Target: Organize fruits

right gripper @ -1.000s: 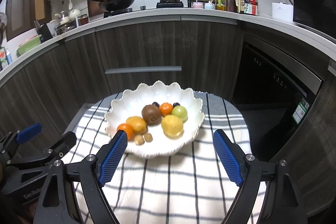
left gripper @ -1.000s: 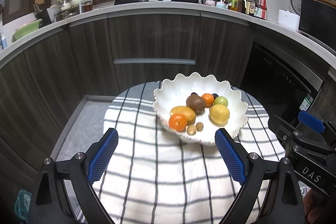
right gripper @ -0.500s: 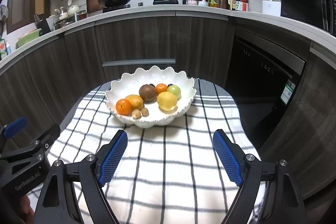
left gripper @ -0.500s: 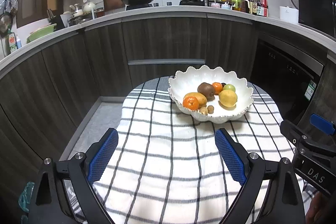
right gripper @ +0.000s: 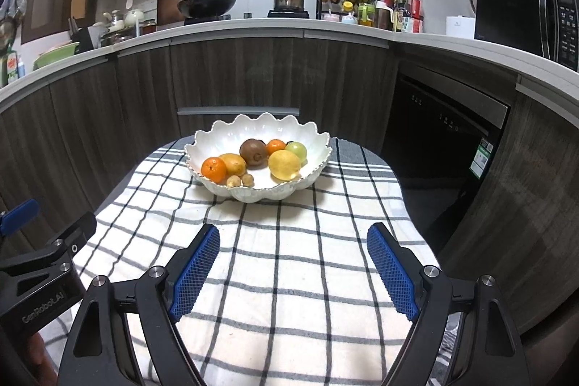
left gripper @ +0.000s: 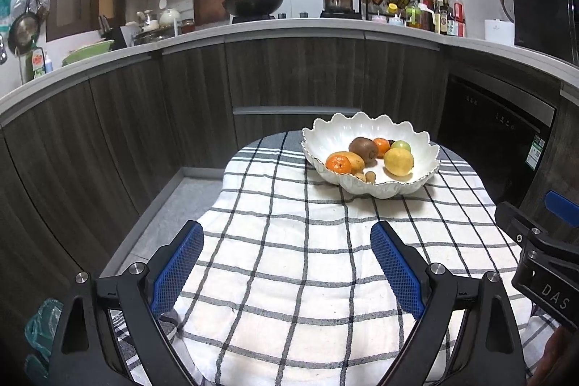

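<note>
R tongs [right gripper: 289, 263] wide apart; fruit bowl [right gripper: 217, 136] ahead.

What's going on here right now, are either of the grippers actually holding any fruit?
No. The left gripper and right gripper are both open and empty, hovering over the checked cloth short of the white scalloped bowl. All the fruit sits inside the bowl: two oranges, a kiwi, a lemon, a green fruit and two small brown ones. Nothing lies loose on the cloth.

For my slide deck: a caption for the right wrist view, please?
Open right gripper over checked cloth, facing a white scalloped bowl of fruit.
</note>
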`<state>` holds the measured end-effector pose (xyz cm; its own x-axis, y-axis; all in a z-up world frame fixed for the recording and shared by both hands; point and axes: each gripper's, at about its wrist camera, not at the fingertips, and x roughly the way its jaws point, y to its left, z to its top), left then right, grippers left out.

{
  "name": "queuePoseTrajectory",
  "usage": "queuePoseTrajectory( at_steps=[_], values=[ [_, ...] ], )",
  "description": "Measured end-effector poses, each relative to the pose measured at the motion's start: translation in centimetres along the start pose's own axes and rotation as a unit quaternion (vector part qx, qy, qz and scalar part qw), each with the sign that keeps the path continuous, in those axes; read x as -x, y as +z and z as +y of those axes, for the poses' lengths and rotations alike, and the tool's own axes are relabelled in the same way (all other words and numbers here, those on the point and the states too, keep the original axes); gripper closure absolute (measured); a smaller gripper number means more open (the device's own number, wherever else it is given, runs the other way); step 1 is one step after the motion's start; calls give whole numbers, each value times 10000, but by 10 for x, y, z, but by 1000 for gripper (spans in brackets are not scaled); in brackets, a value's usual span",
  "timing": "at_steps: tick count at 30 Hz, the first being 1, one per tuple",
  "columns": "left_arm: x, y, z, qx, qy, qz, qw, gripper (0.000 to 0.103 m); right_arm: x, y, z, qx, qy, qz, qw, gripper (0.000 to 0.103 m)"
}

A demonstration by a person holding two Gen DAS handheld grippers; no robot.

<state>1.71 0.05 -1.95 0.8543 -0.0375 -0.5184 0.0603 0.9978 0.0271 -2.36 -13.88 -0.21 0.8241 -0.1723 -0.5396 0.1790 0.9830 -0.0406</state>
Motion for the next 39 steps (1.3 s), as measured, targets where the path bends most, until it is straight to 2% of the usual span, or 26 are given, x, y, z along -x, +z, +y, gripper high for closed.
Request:
queuePoseTrajectory(
  at_steps=[7, 18, 24, 39],
  values=[
    [10, -7, 6, 53, 124, -210, 9997, 7, 9, -15, 4, 25, -2, -156, 9999, 19],
    [12, -14, 6, -40, 228, -255, 9994, 7, 6, -23, 0, -72, -34, -233, 9997, 19],
    [20, -13, 5, -78, 241, -443, 9987, 2, 18, -23, 0, -55, -3, -427, 9991, 19],
    [21, -12, 4, -106, 204, -424, 9988, 2, 19, -21, -1, -120, 2, -442, 9990, 19]
  ],
)
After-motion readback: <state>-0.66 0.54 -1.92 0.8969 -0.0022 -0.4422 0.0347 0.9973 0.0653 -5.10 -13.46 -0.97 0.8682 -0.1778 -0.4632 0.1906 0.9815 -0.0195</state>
